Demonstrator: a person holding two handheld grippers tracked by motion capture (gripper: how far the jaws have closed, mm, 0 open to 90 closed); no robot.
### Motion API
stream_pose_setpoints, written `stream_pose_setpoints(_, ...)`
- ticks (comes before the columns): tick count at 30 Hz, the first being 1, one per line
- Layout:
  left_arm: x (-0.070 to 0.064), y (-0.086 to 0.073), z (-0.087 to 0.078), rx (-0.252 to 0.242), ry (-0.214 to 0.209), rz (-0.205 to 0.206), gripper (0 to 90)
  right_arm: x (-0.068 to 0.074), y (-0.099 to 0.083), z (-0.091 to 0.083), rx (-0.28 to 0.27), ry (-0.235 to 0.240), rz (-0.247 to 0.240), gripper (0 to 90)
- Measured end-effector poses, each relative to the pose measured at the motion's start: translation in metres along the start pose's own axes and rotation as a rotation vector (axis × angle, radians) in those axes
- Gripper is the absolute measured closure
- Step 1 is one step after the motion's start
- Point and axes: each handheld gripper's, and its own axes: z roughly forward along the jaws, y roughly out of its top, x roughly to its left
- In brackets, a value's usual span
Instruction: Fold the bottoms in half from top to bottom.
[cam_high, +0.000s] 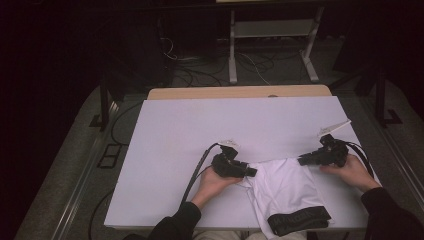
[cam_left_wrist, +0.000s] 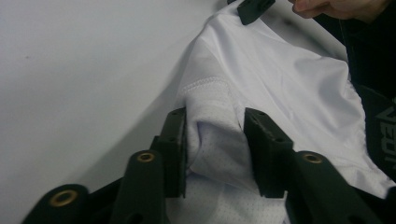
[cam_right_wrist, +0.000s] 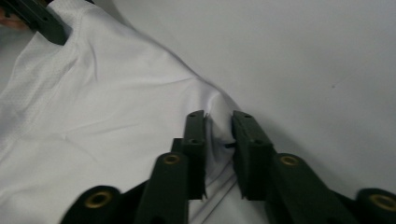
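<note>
In the high view, the white shorts (cam_high: 286, 187) lie at the lower middle of the frame on the white table (cam_high: 175, 135), their black waistband (cam_high: 299, 220) hanging at the near edge, and you hold one far corner with each tool: the left gripper (cam_high: 251, 171) just left of centre, the right gripper (cam_high: 303, 160) toward the right. The step in hand looks like spreading the garment flat, so draw both corners apart evenly and keep them low over the table, so that the cloth slides rather than lifts. In the left gripper view, the left gripper (cam_left_wrist: 215, 140) at lower centre has its jaws fairly wide with a thick bunch of the perforated fabric (cam_left_wrist: 219, 154) gathered between them; whether both pads press it firmly cannot be told, so squeeze a little before you pull. The other tool's tip (cam_left_wrist: 254, 9) shows at the top edge. In the right gripper view, the right gripper (cam_right_wrist: 218, 135) at lower centre stands narrow, pinching a small ridge of the hem (cam_right_wrist: 215, 140), while the shorts spread toward the upper left. That bite looks shallow and could slip, so pull gently and along the table.
</note>
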Motion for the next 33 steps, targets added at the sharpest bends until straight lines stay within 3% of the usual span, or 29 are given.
stream_pose_setpoints(4,-0.002,0.0,0.001,0.008,-0.001,0.008,80.4,-0.003,0.002,0.003,0.001,0.025,0.045,84.3)
stream_pose_setpoints(6,-0.003,0.0,0.0,0.013,0.006,0.006,82.8,-0.005,0.002,0.002,-0.007,0.03,0.071,84.8)
stream_pose_setpoints(14,-0.011,0.003,-0.01,0.013,0.055,0.064,83.9,-0.004,0.008,0.006,-0.037,0.008,0.119,85.2)
stream_pose_setpoints(33,-0.006,0.004,-0.043,0.011,0.114,0.093,83.8,0.005,0.04,0.023,-0.081,0.011,0.107,85.2)
